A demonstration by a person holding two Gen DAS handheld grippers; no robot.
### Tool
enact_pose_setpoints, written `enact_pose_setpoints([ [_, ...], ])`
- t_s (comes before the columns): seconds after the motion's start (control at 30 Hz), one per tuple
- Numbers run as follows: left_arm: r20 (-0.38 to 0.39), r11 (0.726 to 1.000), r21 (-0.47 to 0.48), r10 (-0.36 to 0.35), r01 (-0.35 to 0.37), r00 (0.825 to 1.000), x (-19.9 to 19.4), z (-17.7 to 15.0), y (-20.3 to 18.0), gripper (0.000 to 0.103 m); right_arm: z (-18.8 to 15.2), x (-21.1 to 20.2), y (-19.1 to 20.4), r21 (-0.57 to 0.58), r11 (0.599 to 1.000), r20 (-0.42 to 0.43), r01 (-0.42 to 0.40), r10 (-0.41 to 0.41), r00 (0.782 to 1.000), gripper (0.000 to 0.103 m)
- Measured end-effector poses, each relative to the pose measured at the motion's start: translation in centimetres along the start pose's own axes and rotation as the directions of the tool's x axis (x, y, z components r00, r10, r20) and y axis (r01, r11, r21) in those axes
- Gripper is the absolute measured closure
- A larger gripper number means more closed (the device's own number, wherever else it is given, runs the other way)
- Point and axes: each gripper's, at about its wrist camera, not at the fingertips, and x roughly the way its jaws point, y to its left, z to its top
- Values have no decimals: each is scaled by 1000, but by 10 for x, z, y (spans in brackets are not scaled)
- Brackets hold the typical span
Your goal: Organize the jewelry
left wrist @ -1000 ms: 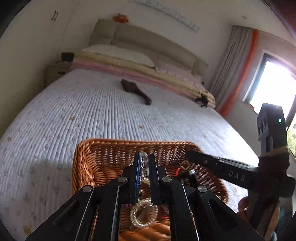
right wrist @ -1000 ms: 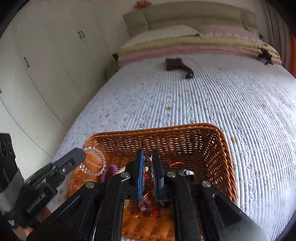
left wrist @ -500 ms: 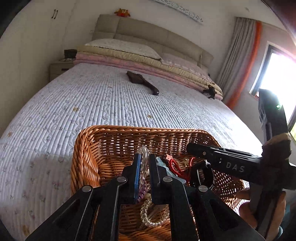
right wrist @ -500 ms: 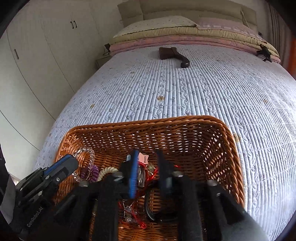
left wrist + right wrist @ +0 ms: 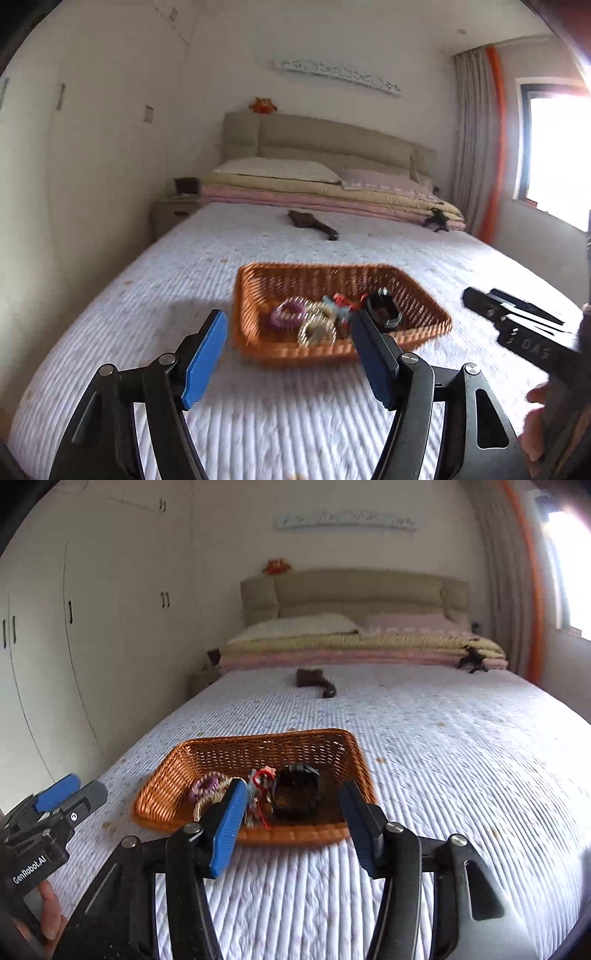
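A brown wicker basket sits on the bed and holds the jewelry: a purple coil bracelet, a clear bead bracelet, a red cord piece and a black bangle. My left gripper is open and empty, pulled back in front of the basket. My right gripper is open and empty, also in front of the basket. Each gripper shows in the other's view, the right one at the right edge, the left one at the left edge.
The basket lies on a white quilted bedspread. A dark hairbrush lies farther up the bed, before stacked quilts and pillows. Wardrobes stand left, a window and curtain right.
Both grippers opened, letting go of the jewelry into the basket, and pulled back and up from it. The basket now sits farther off in both views.
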Motion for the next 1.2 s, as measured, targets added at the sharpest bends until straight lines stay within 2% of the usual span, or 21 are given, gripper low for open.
enact_pose_setpoints([
  [0.1,27,1000,-15,20,-19,999,-22,-25,-2,32,-31,-23,1,-1,1000,33,-3,3,999,45],
  [0.3,53,994,16,108,-109,993,-34,-52,-8,32,-55,-33,-2,20,1000,22,10,-10,1000,45],
  [0.43,14,997,-8,75,-75,997,-25,-58,-1,30,-67,-35,-8,27,999,18,33,-33,999,45],
  [0.57,-37,994,-56,90,-92,995,-14,-64,7,29,-71,-27,-6,24,999,5,43,-43,999,45],
  [0.87,-18,994,-44,101,-101,995,-19,-68,3,28,-73,-24,4,-26,998,14,53,-52,999,44],
  [1.03,-14,993,-50,107,-108,994,-22,-68,4,28,-74,-28,4,-22,998,24,55,-55,998,34],
  [1.2,-17,993,-47,110,-111,994,-22,-68,4,28,-74,-28,3,-22,998,24,53,-53,998,34],
])
